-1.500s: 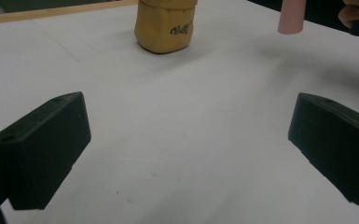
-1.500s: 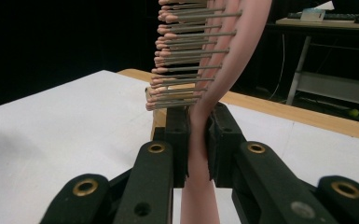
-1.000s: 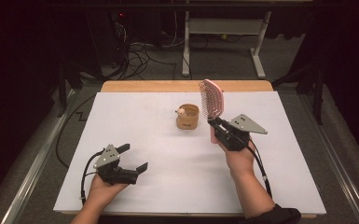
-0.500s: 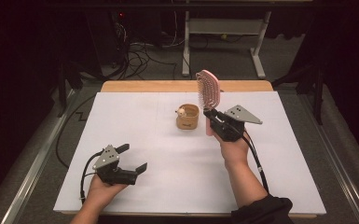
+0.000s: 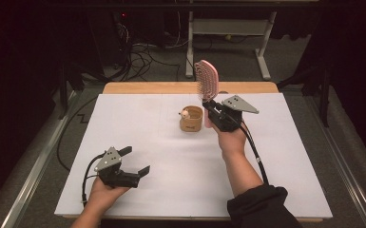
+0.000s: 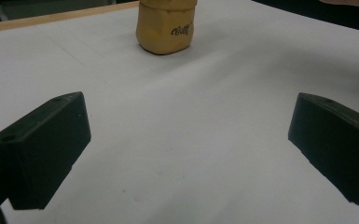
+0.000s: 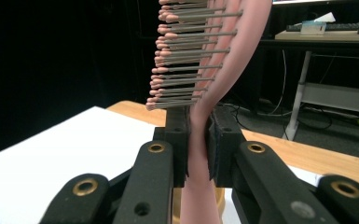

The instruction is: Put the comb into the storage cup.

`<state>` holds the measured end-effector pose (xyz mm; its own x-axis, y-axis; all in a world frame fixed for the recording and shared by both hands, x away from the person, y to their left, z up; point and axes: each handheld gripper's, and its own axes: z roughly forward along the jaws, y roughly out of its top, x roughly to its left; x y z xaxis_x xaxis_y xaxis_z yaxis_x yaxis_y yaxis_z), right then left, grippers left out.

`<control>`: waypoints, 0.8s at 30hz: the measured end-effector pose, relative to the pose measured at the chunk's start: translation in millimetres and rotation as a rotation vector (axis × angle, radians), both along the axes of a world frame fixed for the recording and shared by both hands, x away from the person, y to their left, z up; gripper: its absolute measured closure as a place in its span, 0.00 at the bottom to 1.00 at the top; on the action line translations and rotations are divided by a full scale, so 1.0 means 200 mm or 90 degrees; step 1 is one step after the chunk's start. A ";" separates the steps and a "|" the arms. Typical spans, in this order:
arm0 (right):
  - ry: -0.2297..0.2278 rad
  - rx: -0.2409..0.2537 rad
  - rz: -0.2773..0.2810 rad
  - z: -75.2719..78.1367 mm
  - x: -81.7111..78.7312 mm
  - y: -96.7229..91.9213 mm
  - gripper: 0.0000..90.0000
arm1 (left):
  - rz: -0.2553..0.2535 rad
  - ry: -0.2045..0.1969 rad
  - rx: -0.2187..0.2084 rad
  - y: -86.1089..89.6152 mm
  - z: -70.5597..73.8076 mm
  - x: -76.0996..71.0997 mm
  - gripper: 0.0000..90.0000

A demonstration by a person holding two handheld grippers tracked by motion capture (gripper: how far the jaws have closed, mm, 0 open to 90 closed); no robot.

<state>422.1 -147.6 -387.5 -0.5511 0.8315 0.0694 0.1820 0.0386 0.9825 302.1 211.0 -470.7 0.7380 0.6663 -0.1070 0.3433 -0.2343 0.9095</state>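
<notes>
Up close, right tool [image 7: 198,154] clamps hairbrush [image 7: 200,70] handle.

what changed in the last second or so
The right hand-held gripper, clamped on the pink hairbrush, carried it left across the table until it stood right beside the yellow cup. Nothing was grasped or released. The left hand-held gripper stayed put, jaws open and empty, and the cup did not move.
</notes>
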 end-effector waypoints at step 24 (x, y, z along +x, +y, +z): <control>-0.001 0.013 -0.002 0.01 0.14 0.11 0.91 | -0.003 -0.006 -0.011 0.01 0.01 -0.01 0.00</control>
